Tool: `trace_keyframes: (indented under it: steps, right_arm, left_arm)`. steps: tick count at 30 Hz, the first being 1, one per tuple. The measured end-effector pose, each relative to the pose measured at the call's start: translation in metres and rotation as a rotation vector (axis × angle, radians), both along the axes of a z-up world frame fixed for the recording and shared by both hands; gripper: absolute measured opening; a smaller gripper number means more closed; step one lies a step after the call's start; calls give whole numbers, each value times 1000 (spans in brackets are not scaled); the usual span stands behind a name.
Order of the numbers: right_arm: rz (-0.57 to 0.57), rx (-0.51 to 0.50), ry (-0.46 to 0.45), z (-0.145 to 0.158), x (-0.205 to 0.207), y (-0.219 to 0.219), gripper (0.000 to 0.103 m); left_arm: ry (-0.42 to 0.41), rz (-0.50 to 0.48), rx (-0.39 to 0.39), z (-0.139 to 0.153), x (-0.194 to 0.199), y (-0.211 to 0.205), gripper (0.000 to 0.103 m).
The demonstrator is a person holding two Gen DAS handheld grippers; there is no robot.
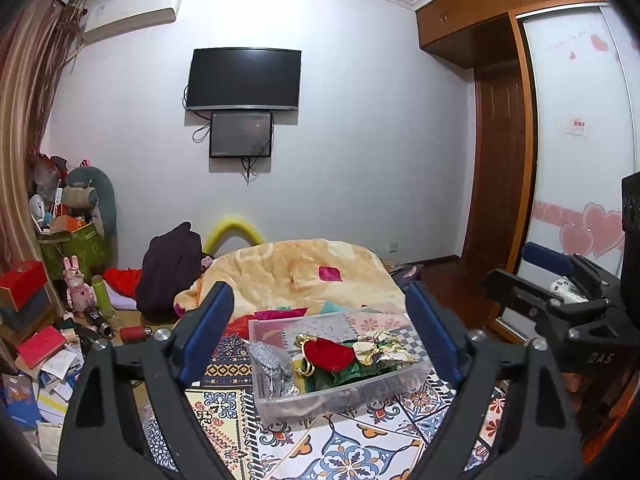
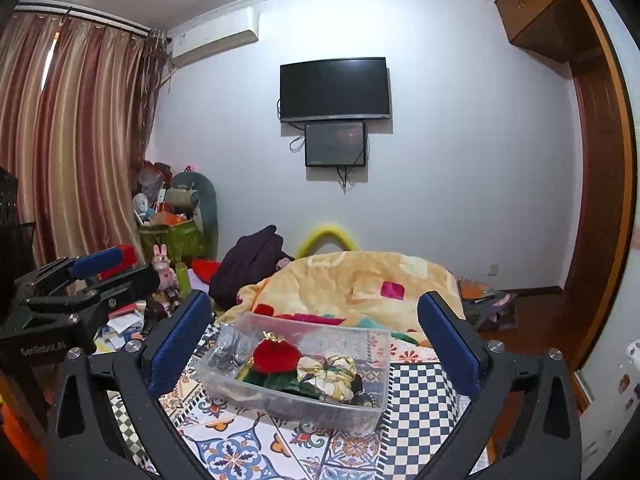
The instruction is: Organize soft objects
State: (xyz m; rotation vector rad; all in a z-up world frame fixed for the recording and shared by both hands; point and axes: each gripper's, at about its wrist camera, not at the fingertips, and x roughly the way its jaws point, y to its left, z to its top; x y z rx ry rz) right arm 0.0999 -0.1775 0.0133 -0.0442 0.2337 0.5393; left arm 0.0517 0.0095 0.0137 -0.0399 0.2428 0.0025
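A clear plastic box [image 1: 416,374] stands on the patterned bedspread [image 1: 352,452]. It holds a red velvet pouch [image 1: 330,354], a green cloth [image 1: 332,378], a silver sparkly piece [image 1: 272,368] and a floral scrunchie [image 1: 380,350]. My left gripper [image 1: 320,332] is open and empty, held just in front of the box. In the right wrist view the box [image 2: 224,368] sits between my right gripper's [image 2: 316,340] open, empty jaws, with the red pouch [image 2: 276,356] and scrunchie [image 2: 330,372] inside. Each gripper shows at the other view's edge [image 1: 560,280] [image 2: 76,276].
A yellow fleece blanket [image 1: 304,272] is bunched behind the box. A dark garment [image 1: 170,268] and a cluttered pile of toys, boxes and books [image 1: 60,280] lie at the left. A wooden wardrobe [image 1: 500,160] stands right. A TV [image 1: 244,80] hangs on the wall.
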Motion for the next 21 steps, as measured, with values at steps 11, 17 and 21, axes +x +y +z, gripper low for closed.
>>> trace_keyframes:
  steps: [11,17,21]
  right_arm:
    - [0,7,16,-5,-2,-5,103]
    - [-1,7,17,-5,-2,-5,103]
    - [-1,7,16,-6,-3,-6,103]
  left_arm:
    - [5,1,6,-5,-3,-3,99]
    - [8,-4,2,-6,-2,-4,99]
    - [9,-6,3,-6,-1,-4,100]
